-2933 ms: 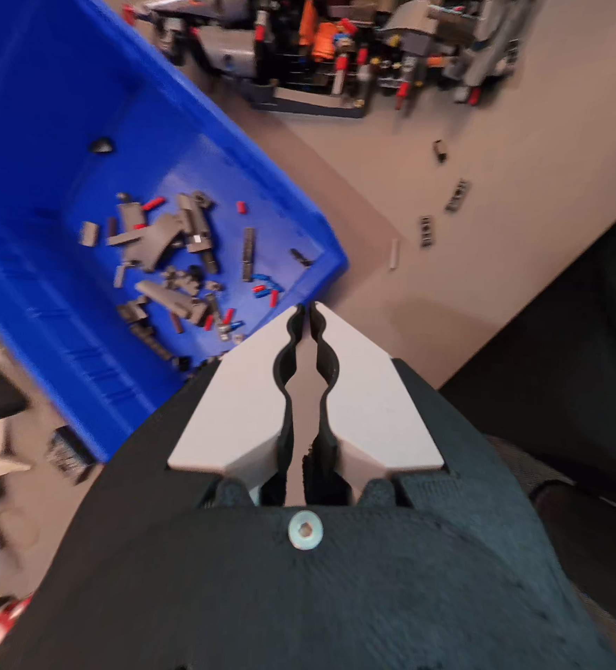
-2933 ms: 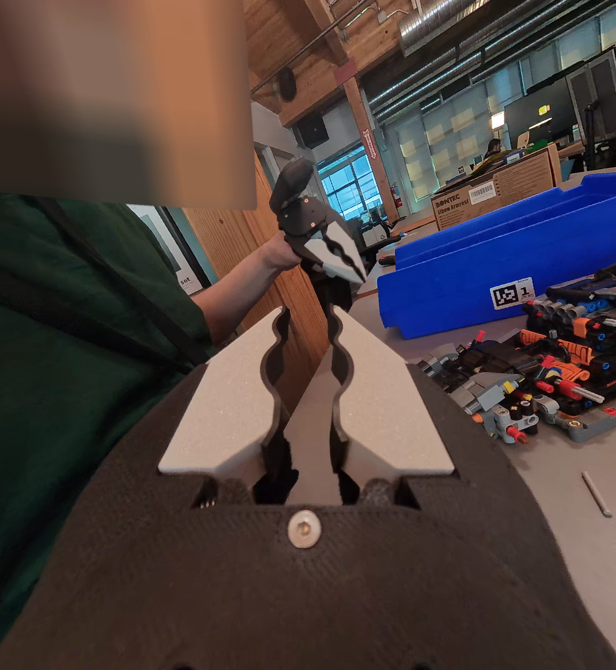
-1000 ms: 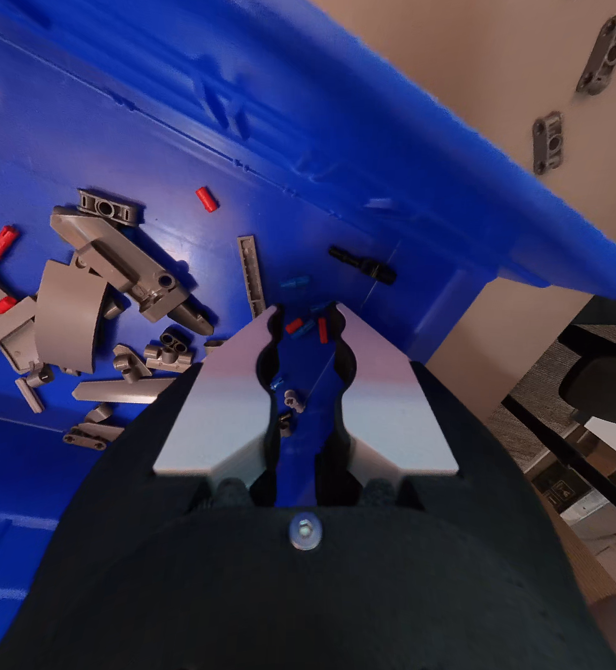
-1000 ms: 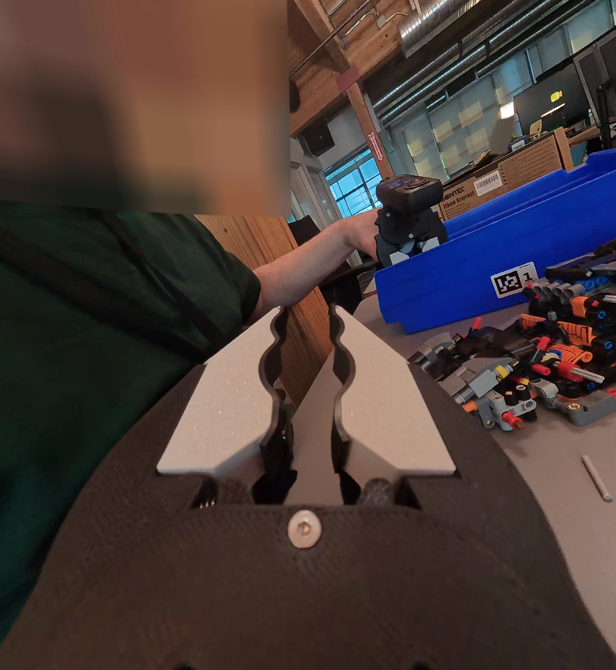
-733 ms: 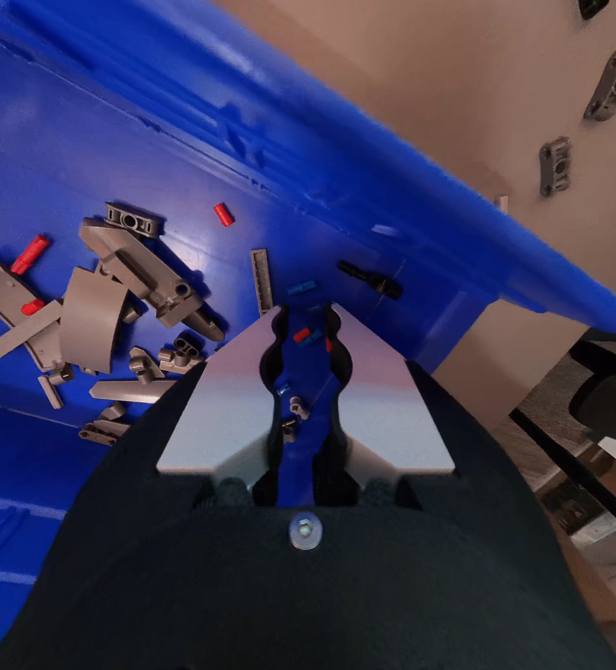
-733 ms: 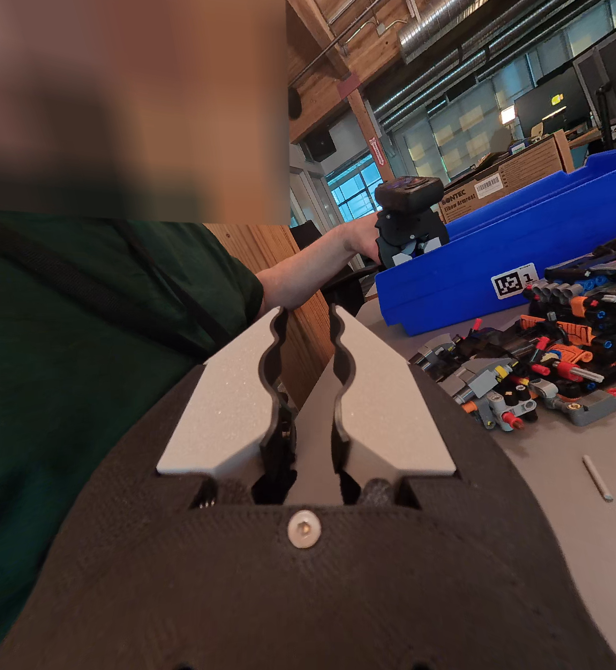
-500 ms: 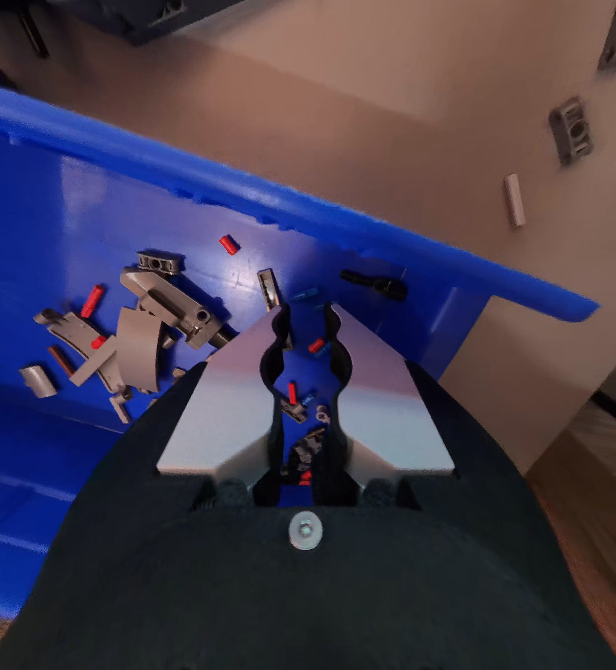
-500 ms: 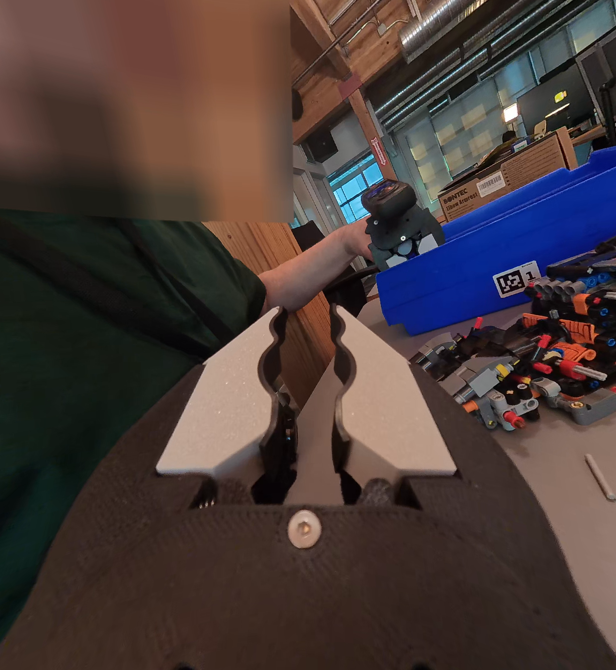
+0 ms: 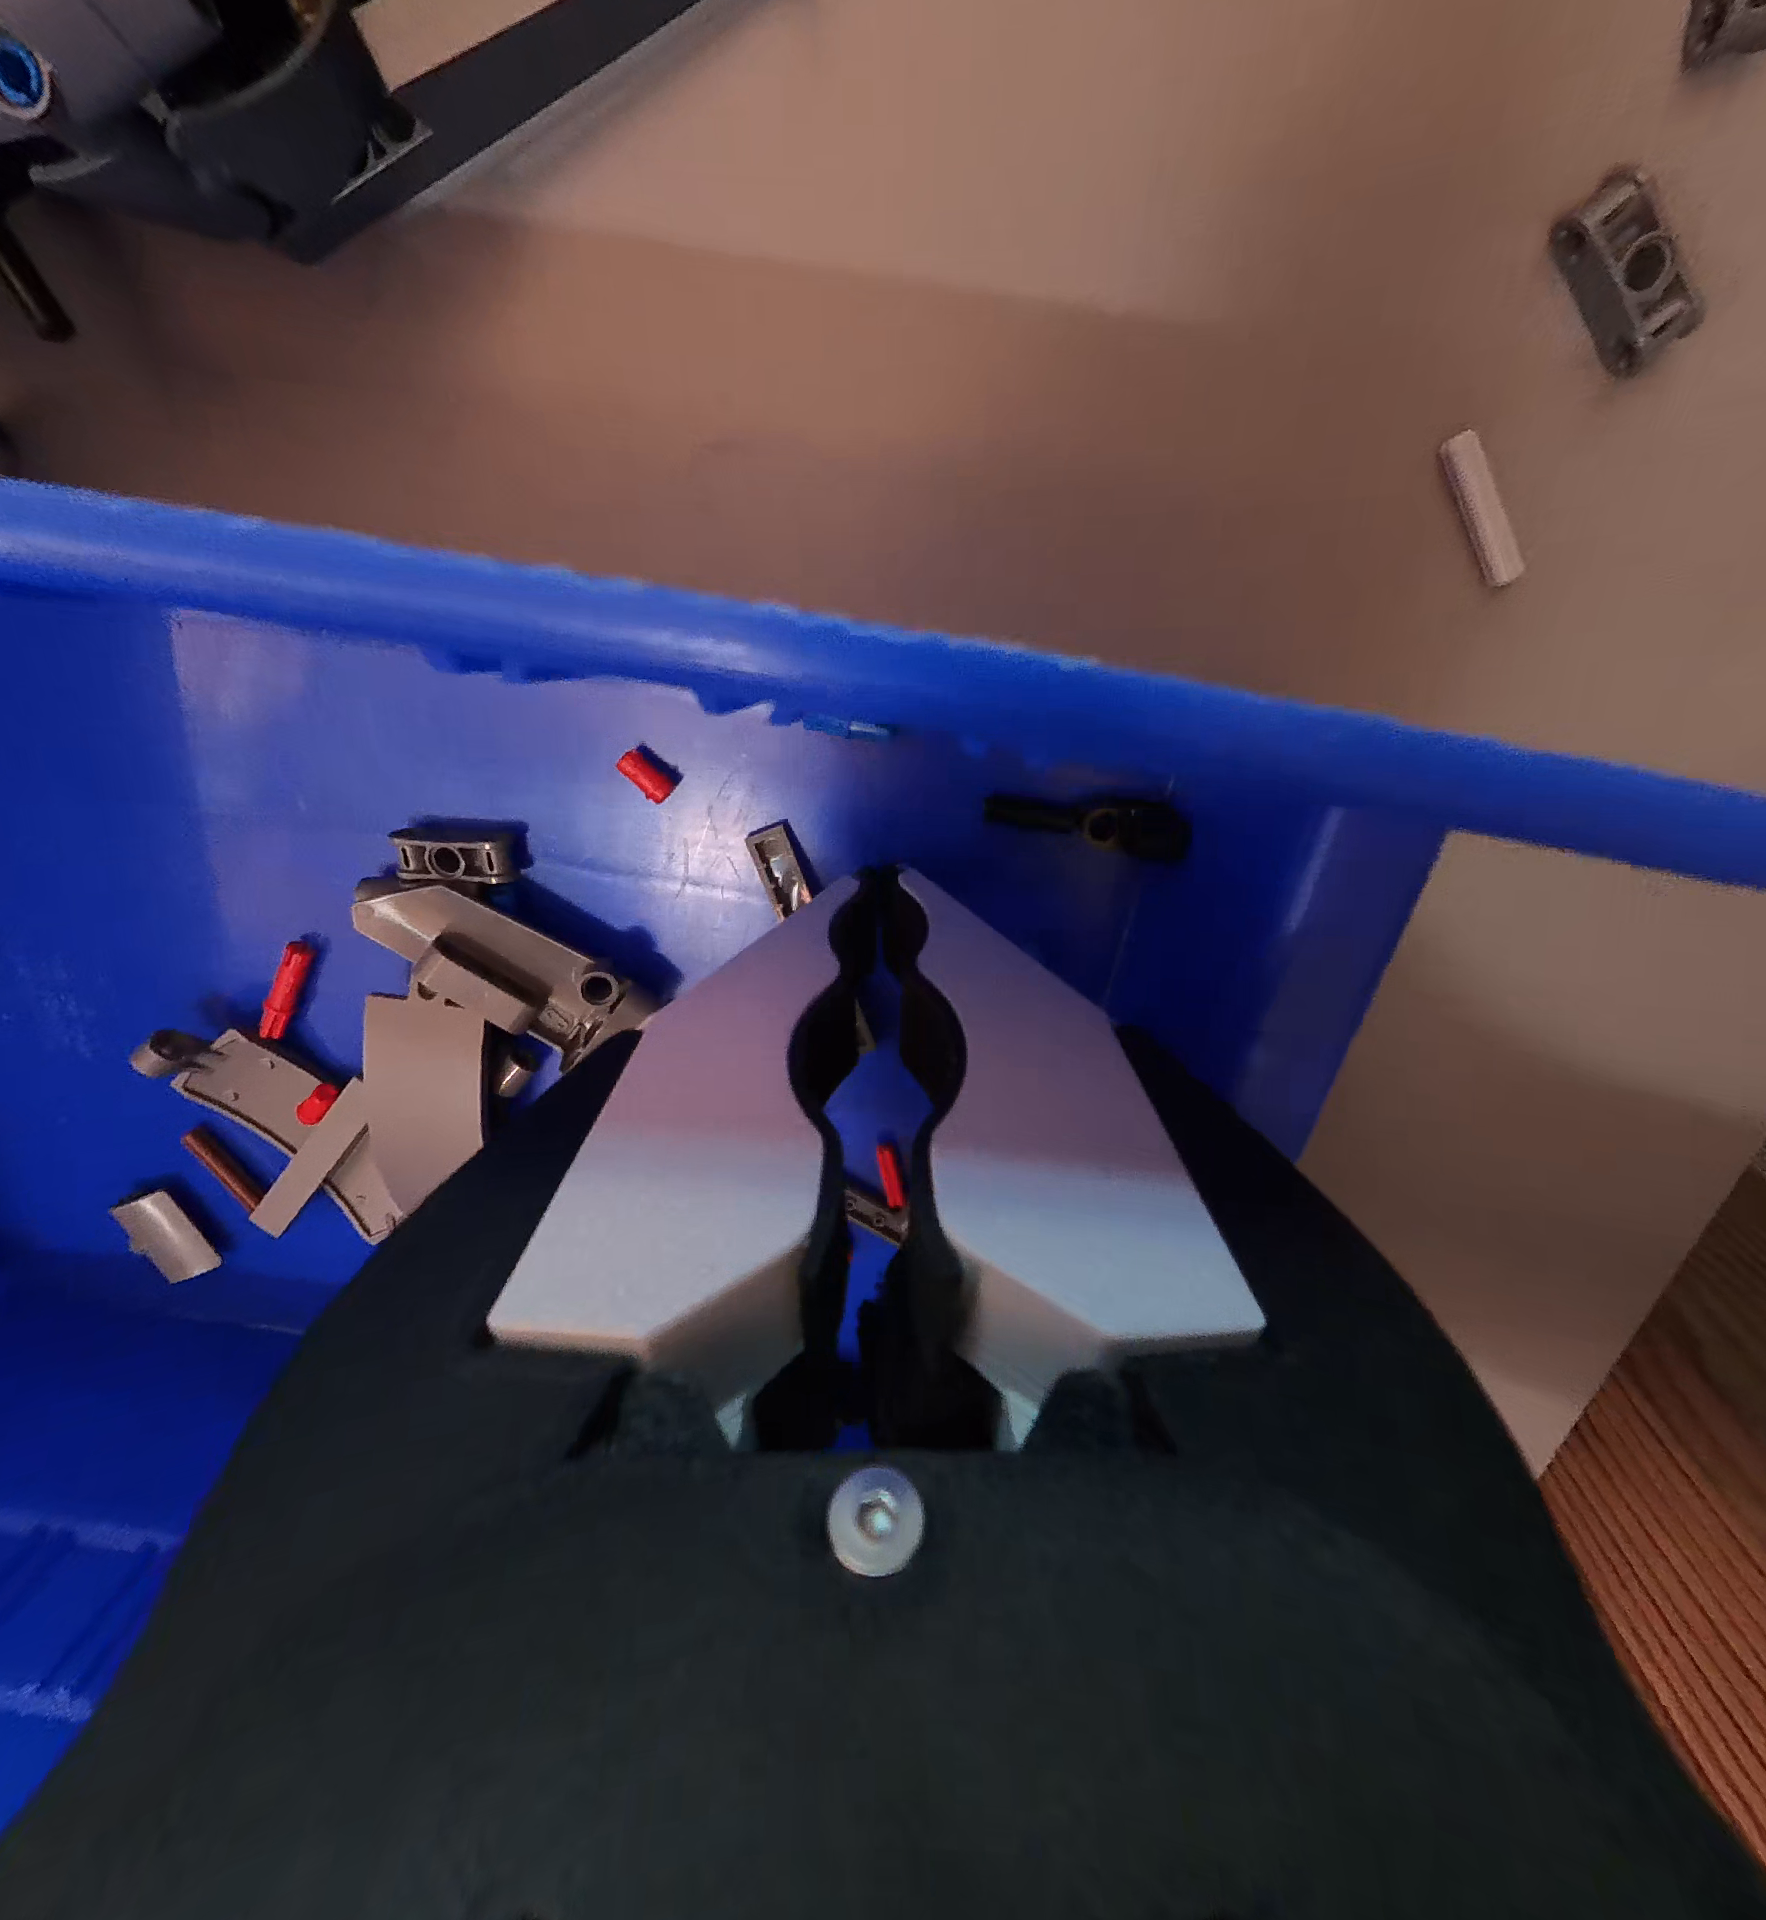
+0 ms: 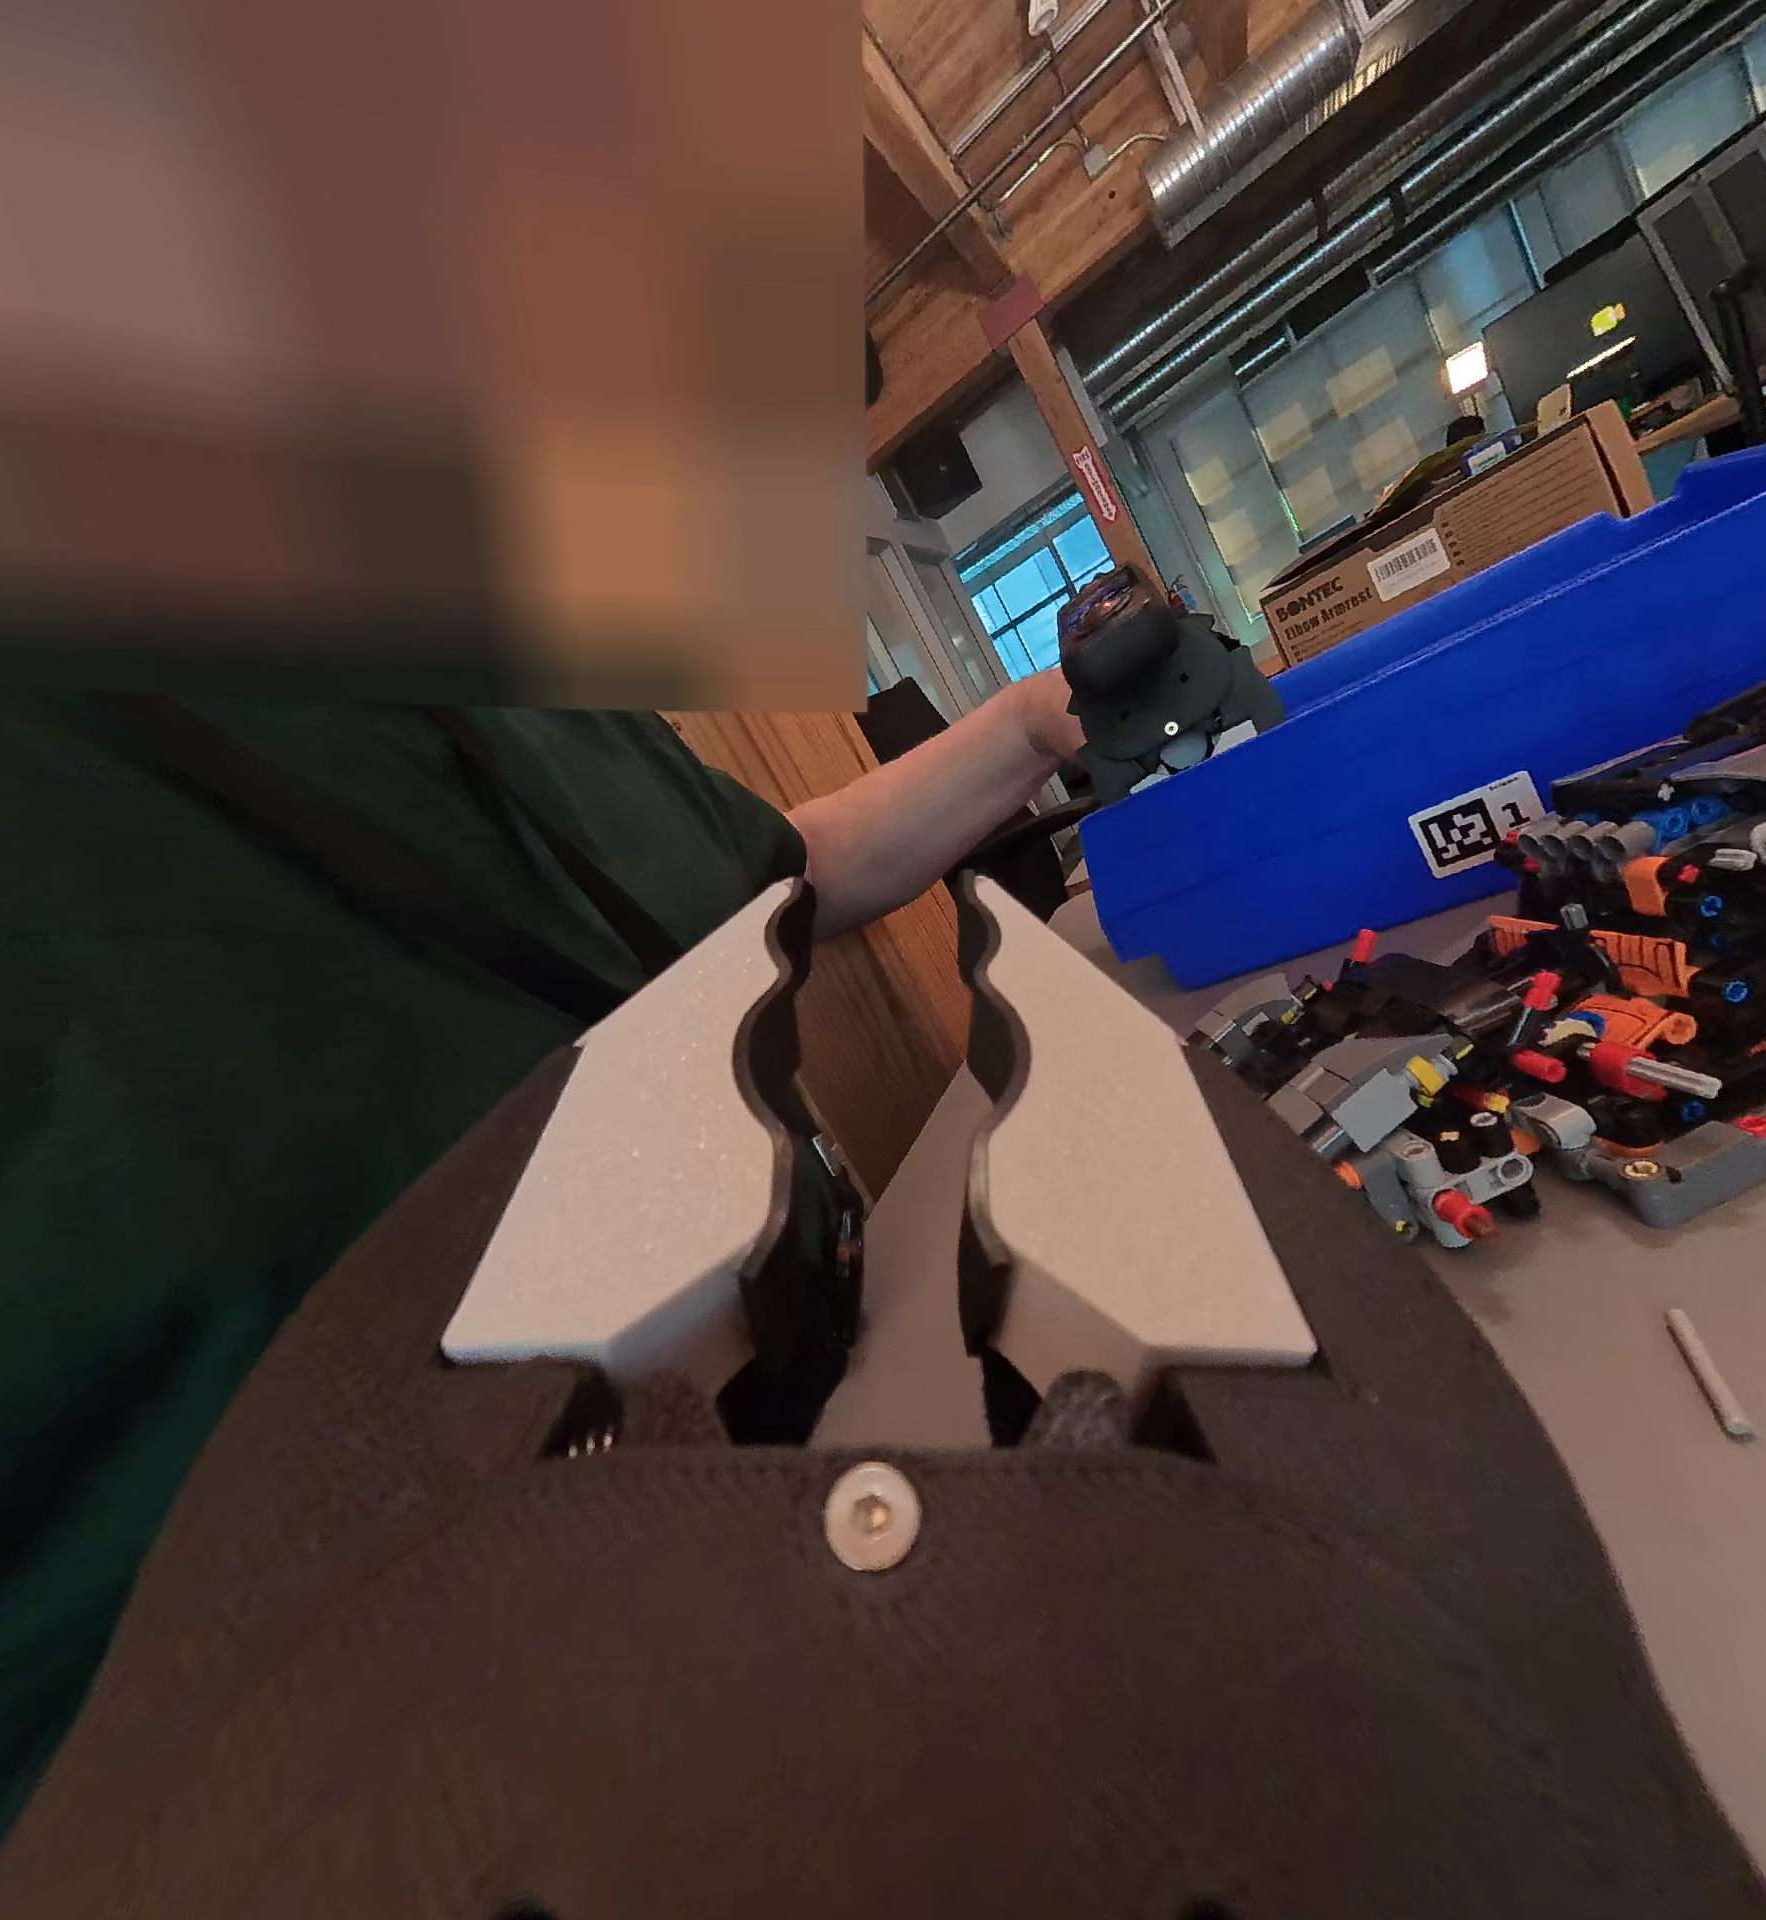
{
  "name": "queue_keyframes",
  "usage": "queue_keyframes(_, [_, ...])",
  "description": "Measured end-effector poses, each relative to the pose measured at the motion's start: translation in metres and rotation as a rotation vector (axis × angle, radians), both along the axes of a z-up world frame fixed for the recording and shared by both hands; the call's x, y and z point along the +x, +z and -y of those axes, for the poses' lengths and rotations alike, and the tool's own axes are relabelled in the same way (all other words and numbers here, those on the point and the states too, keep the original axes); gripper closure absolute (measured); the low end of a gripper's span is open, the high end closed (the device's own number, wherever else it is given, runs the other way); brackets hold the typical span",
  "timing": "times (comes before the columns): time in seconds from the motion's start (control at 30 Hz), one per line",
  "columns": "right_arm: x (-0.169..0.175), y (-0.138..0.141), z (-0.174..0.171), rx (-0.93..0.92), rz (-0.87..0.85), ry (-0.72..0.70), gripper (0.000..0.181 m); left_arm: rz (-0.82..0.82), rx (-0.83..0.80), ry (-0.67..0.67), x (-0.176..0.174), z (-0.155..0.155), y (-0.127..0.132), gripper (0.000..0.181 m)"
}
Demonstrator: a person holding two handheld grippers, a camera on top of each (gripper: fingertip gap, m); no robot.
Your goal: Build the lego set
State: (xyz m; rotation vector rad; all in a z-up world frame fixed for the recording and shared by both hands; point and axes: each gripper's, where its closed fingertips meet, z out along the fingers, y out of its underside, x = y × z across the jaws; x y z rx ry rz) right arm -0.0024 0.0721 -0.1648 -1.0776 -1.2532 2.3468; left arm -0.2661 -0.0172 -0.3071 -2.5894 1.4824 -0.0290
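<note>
Lego pieces in the blue plastic bin: I am closing my left gripper, tips nearly meeting, hold unclear; right gripper is waiting open, empty.

Dim warm light, wide-angle edge distortion, slight motion blur.

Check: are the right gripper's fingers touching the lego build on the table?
Apart. The right wrist view shows the right gripper open in the air, with bare table between it and the lego build.
</note>
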Motion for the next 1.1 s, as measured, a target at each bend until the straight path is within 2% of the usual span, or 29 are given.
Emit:
queue_keyframes(0.27, [0.004,0.005,-0.008,-0.054,-0.029,0.003,0.153,0.111,0.044,0.077,0.001,-0.001,0.016,0.181])
queue_keyframes(0.57, [0.010,0.011,-0.020,-0.125,-0.076,-0.011,0.149,0.102,-0.090,0.105,-0.001,0.025,0.010,0.156])
queue_keyframes(0.73, [0.009,0.009,-0.016,-0.107,-0.066,-0.004,0.149,0.056,-0.158,0.124,-0.007,0.033,0.007,0.161])
queue_keyframes(0.9, [0.010,0.010,-0.017,-0.121,-0.070,0.012,0.148,0.032,-0.191,0.033,-0.007,0.036,0.002,0.171])
queue_keyframes(1.1, [0.011,0.011,-0.017,-0.128,-0.074,0.018,0.147,0.014,-0.166,-0.020,-0.005,0.034,0.002,0.172])
